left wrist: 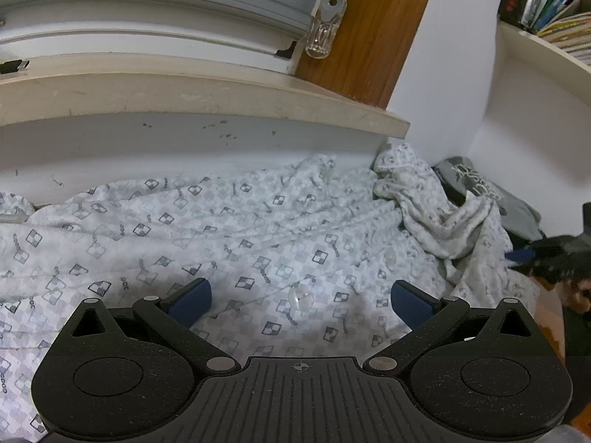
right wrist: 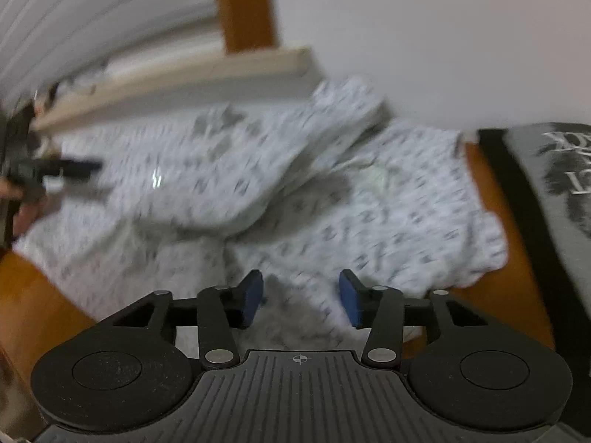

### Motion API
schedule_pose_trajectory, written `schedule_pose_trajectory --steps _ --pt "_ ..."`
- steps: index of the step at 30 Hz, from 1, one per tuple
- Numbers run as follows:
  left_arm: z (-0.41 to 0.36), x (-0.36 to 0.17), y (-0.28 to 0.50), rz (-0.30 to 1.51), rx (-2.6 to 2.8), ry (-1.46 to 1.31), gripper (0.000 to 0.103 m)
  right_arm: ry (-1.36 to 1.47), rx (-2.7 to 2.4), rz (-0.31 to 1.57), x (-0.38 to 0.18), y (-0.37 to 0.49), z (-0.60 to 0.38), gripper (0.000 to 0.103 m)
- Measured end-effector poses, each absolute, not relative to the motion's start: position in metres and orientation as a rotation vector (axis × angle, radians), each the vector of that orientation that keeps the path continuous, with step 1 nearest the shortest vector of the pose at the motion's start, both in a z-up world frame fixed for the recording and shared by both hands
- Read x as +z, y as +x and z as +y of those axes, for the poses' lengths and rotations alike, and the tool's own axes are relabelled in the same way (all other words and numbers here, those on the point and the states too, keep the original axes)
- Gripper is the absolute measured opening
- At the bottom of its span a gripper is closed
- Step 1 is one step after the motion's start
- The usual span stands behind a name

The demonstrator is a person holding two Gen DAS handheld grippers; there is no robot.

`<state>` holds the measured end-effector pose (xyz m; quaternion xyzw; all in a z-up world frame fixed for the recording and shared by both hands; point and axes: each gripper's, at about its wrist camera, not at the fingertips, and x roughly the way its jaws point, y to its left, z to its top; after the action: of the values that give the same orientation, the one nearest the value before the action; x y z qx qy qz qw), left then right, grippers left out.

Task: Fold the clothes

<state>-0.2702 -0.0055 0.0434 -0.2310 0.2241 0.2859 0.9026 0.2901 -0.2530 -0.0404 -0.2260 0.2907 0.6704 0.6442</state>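
Your left gripper (left wrist: 301,297) hovers spread over the patterned garment (left wrist: 229,229) at frame centre. Your right gripper (right wrist: 301,299) stands part-open, nothing pinched, above that garment's bunched edge.

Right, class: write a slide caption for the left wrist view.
Open left gripper over a crumpled patterned shirt below a window sill.

A patterned garment (left wrist: 258,243) is spread on the worktop (right wrist: 33,302) below a windowsill (left wrist: 221,99); a printed garment (left wrist: 480,188) lies at its right.
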Motion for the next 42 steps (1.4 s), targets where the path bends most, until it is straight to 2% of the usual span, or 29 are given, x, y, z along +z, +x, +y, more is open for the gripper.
schedule_pose_trajectory --steps 4,5,6,7,8,9,16,20,23,25,26,27,29,32,37,42 --pt "-0.015 0.044 -0.266 0.509 0.601 -0.424 0.103 -0.525 1.550 0.678 -0.043 0.293 -0.251 0.047" --pt "-0.017 0.043 -0.266 0.518 0.604 -0.414 0.103 -0.531 1.555 0.678 -0.043 0.294 -0.251 0.041" --pt "-0.019 0.043 -0.266 0.524 0.606 -0.406 0.103 -0.537 1.559 0.680 -0.043 0.295 -0.253 0.025" --pt "-0.020 0.043 -0.267 0.522 0.607 -0.410 0.103 -0.542 1.563 0.686 -0.043 0.297 -0.255 0.018" --pt "-0.021 0.043 -0.268 0.522 0.606 -0.410 0.103 -0.546 1.567 0.694 -0.042 0.299 -0.256 0.006" --pt "-0.022 0.043 -0.268 0.524 0.606 -0.409 0.103 -0.554 1.560 0.682 -0.039 0.299 -0.259 0.003" --pt "-0.028 0.043 -0.267 0.537 0.650 -0.395 0.103 -0.500 1.403 0.584 -0.020 0.324 -0.302 0.002" --pt "-0.030 0.043 -0.270 0.514 0.676 -0.424 0.103 -0.474 1.342 0.592 -0.037 0.332 -0.320 0.002" --pt "-0.032 0.044 -0.266 0.525 0.681 -0.403 0.103 -0.452 1.329 0.579 -0.041 0.330 -0.316 0.007" --pt "-0.036 0.046 -0.266 0.528 0.683 -0.383 0.103 -0.418 1.325 0.549 -0.035 0.329 -0.314 0.024" --pt "-0.039 0.047 -0.268 0.530 0.677 -0.369 0.103 -0.390 1.326 0.534 -0.030 0.329 -0.313 0.041" --pt "-0.043 0.048 -0.270 0.535 0.672 -0.351 0.103 -0.365 1.332 0.523 -0.027 0.328 -0.311 0.050" --pt "-0.050 0.052 -0.277 0.547 0.674 -0.312 0.103 -0.327 1.348 0.511 -0.022 0.322 -0.304 0.052" --pt "-0.057 0.059 -0.294 0.561 0.694 -0.278 0.099 -0.267 1.382 0.510 -0.018 0.310 -0.290 0.063" --pt "-0.078 0.071 -0.340 0.594 0.801 -0.248 0.098 -0.185 1.488 0.553 -0.021 0.282 -0.262 0.066" --pt "-0.112 0.071 -0.403 0.611 0.931 -0.289 0.092 -0.200 1.538 0.544 -0.026 0.255 -0.249 0.073"
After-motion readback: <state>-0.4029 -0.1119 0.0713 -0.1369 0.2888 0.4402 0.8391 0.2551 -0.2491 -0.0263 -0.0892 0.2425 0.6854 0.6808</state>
